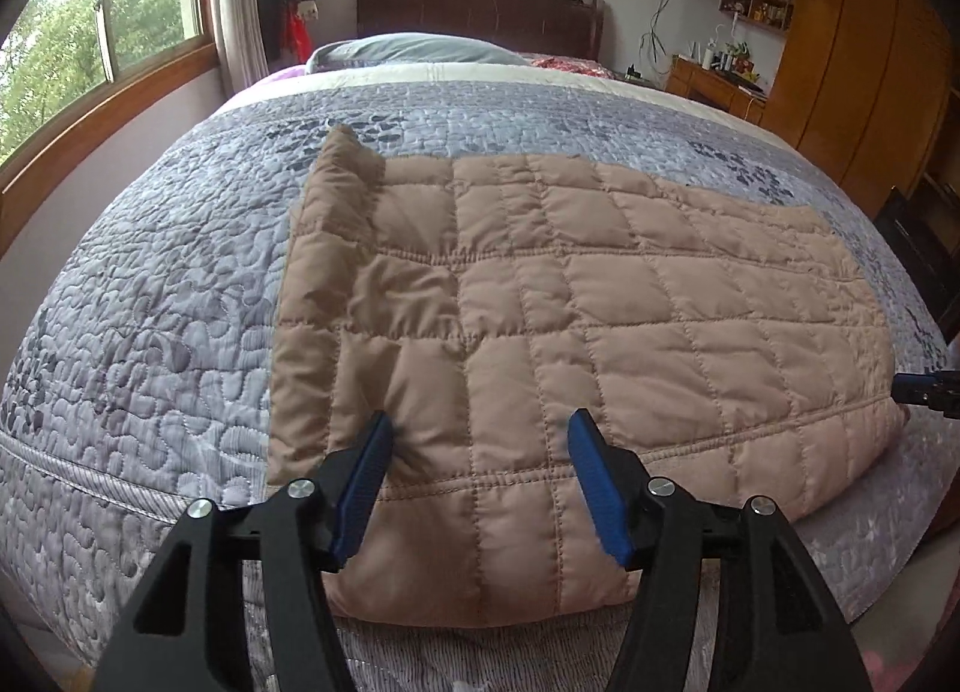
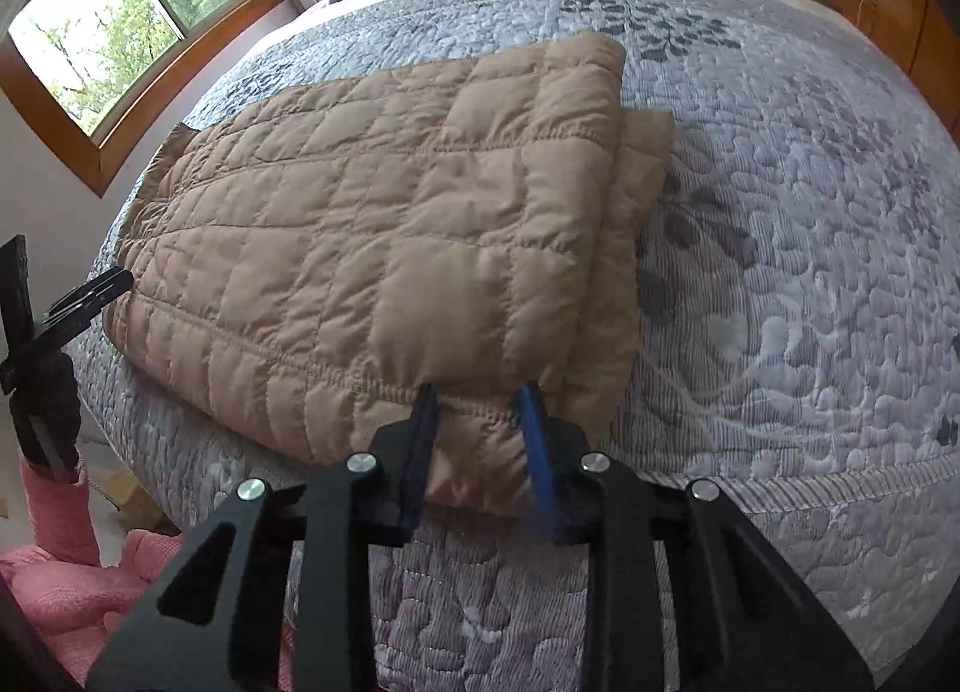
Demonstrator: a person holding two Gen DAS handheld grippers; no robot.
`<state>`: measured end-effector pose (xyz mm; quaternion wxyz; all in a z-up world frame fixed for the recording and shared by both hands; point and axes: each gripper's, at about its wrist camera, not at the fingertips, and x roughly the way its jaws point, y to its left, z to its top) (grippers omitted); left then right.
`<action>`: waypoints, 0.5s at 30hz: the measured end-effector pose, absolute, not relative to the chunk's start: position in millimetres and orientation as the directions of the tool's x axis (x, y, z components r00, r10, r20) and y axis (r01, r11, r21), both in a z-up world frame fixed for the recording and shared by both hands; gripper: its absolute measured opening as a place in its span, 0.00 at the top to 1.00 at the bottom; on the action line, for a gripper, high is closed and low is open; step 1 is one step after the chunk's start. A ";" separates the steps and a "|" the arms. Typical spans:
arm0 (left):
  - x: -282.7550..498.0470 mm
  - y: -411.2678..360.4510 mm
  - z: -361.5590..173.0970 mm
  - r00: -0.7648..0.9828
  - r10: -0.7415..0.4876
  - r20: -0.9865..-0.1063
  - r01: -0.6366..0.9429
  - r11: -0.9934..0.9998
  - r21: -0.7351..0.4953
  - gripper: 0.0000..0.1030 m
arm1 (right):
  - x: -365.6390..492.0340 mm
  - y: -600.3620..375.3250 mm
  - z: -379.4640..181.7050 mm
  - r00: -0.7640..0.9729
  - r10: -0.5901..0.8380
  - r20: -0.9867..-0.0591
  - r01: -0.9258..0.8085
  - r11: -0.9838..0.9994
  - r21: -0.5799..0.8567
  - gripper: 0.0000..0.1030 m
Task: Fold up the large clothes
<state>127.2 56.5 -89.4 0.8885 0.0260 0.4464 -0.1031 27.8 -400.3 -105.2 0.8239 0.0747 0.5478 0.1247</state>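
A tan quilted jacket (image 1: 570,302) lies folded into a rectangle on the bed, with one narrow flap turned over along its left side. My left gripper (image 1: 480,422) hovers over its near edge with jaws wide apart; its left fingertip (image 1: 381,428) touches the fabric and nothing is gripped. In the right wrist view the jacket (image 2: 390,224) shows stacked layers at its right edge. My right gripper (image 2: 477,392) is shut on the near hem at that corner, and fabric fills the gap between its pads. The right gripper's tip (image 1: 927,389) shows at the left view's edge.
A grey-blue quilted bedspread (image 1: 150,302) covers the bed, with a pillow (image 1: 414,47) and headboard at the far end. Windows line the left wall and wooden cabinets (image 1: 852,62) the right. The left gripper (image 2: 90,290) and a pink sleeve (image 2: 60,512) stand beside the bed's near left edge.
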 end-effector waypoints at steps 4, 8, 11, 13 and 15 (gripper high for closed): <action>129.0 58.7 -100.6 0.574 -0.168 -0.802 0.213 0.976 -0.051 0.39 | 27.2 -403.8 -120.8 0.372 0.296 -0.880 -0.104 0.955 0.278 0.82; 128.3 60.2 -106.5 0.578 -0.174 -0.797 0.213 0.975 -0.058 0.39 | 24.4 -400.1 -124.9 0.390 0.285 -0.876 -0.107 0.959 0.264 0.82; 127.5 60.1 -107.6 0.582 -0.172 -0.795 0.208 0.976 -0.058 0.39 | 23.0 -394.3 -125.7 0.403 0.258 -0.878 -0.112 0.966 0.232 0.82; 126.7 59.7 -107.4 0.585 -0.169 -0.793 0.204 0.977 -0.058 0.39 | 22.3 -393.2 -126.7 0.408 0.250 -0.878 -0.113 0.968 0.223 0.82; 125.6 58.7 -107.4 0.588 -0.167 -0.791 0.199 0.978 -0.058 0.39 | 22.2 -394.1 -127.5 0.411 0.251 -0.877 -0.111 0.968 0.225 0.82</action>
